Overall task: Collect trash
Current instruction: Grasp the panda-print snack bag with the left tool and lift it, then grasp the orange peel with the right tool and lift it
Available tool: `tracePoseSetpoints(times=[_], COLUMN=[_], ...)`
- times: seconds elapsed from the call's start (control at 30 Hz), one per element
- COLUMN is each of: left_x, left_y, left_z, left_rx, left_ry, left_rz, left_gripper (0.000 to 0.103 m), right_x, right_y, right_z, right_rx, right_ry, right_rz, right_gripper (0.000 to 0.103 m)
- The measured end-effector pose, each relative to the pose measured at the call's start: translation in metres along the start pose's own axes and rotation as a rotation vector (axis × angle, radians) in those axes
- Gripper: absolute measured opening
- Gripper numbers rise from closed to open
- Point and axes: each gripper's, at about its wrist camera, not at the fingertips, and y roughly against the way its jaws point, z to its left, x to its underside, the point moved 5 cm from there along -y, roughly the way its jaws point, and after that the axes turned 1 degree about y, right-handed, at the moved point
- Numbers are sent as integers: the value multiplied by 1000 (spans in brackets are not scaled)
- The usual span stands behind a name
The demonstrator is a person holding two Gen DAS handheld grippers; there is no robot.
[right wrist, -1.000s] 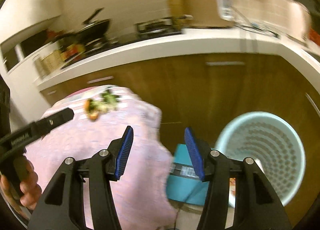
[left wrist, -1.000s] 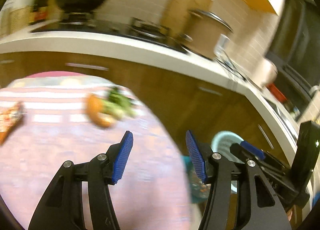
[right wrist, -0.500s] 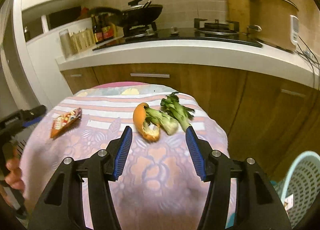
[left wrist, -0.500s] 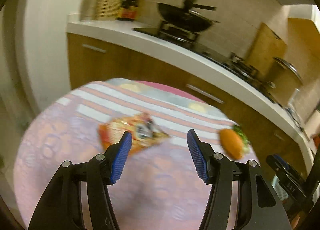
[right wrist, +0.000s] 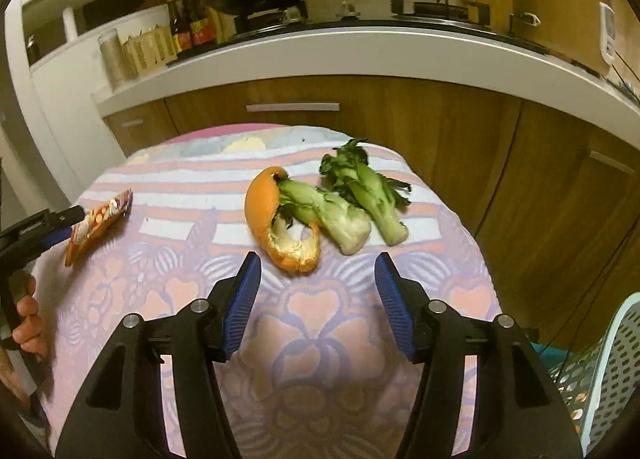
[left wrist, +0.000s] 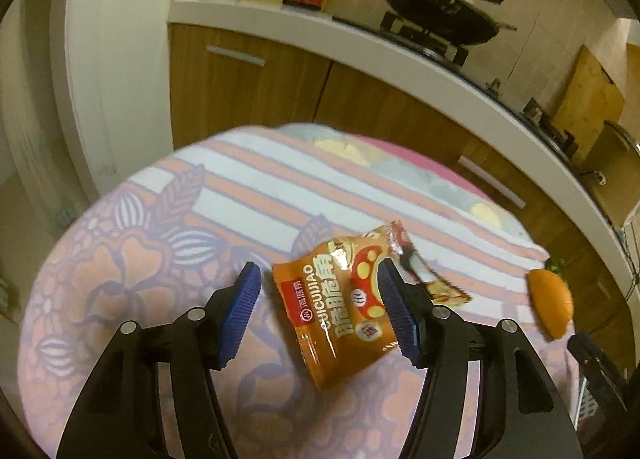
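Observation:
An orange snack wrapper [left wrist: 344, 299] lies on the round table's patterned cloth [left wrist: 160, 259]. My left gripper [left wrist: 318, 309] is open, its jaws standing on either side of the wrapper, not closed on it. The wrapper also shows in the right wrist view [right wrist: 96, 223], beside the left gripper's tip. My right gripper [right wrist: 316, 299] is open and empty, just short of an orange peel [right wrist: 280, 235]. Two bok choy stumps [right wrist: 336, 215] [right wrist: 372, 199] lie right of the peel. The peel also shows in the left wrist view [left wrist: 550, 303].
A light blue mesh trash basket [right wrist: 612, 371] stands on the floor right of the table. Wooden kitchen cabinets [right wrist: 440, 127] and a white counter [right wrist: 360, 47] with a wok, bottles and a pot run behind the table.
Both grippers swung left from the basket side to the table. The left one has come down over the snack wrapper; the right one has closed in on the peel and greens.

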Motion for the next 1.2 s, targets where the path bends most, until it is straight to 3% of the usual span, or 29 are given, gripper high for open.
tracePoseSetpoints(times=[0.17, 0.23, 0.27, 0.33, 0.43, 0.53, 0.7, 0.93, 1.1, 1.13, 1.2], left_x=[7, 10, 13, 17, 24, 28, 25, 26, 28, 28, 28], left_y=[-8, -9, -9, -9, -7, 2, 21, 28, 30, 31, 33], left_z=[-19, -27, -32, -38, -51, -62, -62, -68, -69, -70, -71], left_rx=[-16, -10, -10, -10, -15, 0, 135, 169, 190, 194, 205], left_ry=[-109, -158, -182, -224, -300, -344, -267, -252, -252, -253, -255], left_rz=[36, 42, 45, 48, 37, -10, -76, -88, -88, -88, -93], left_gripper=[57, 40, 38, 17, 6, 3, 3, 2, 2, 2, 2], right_x=[1, 2, 2, 1, 0, 0, -1, -6, -17, -19, -20], right_y=[1, 1, 2, 2, 1, 1, -5, -32, -48, -49, -51], right_z=[11, 11, 10, 8, 6, 5, 3, 8, 22, 25, 34], right_rx=[16, 10, 7, 1, -6, -8, -50, -152, -139, -132, -125], right_ry=[54, 52, 48, 38, 29, 25, -6, -55, -15, -3, 26], right_rz=[-13, -12, -14, -15, -11, -9, 35, 149, 158, 156, 149], right_gripper=[59, 59, 59, 59, 60, 60, 60, 60, 60, 59, 38])
